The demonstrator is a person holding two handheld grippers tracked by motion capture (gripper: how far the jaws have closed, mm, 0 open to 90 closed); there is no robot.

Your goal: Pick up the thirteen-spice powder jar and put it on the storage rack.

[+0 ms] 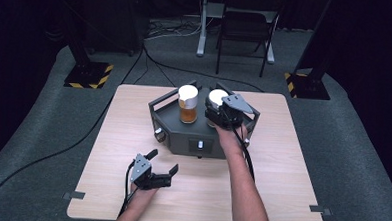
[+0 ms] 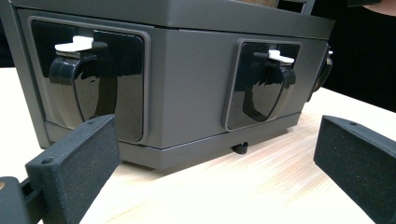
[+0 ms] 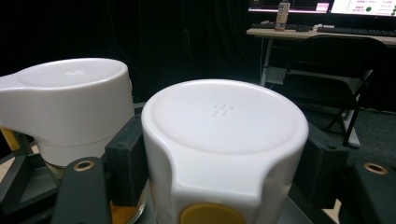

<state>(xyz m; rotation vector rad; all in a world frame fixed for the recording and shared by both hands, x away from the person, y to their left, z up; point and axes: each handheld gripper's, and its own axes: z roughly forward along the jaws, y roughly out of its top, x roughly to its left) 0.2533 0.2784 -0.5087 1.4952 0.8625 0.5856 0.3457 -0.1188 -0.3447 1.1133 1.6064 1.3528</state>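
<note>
A dark grey rack stands mid-table and holds two jars with white lids. The left jar has amber contents. My right gripper is shut on the right jar, its pads pressed against both sides of the white lid. The other jar stands just to its left. My left gripper is open and low over the table in front of the rack's left corner. In the left gripper view the gripper faces the rack's front and two black spouts, with nothing between the jaws.
The wooden table has bare room in front of the rack and to both sides. A black folding chair and a desk leg stand behind the table. Cables run across the grey floor.
</note>
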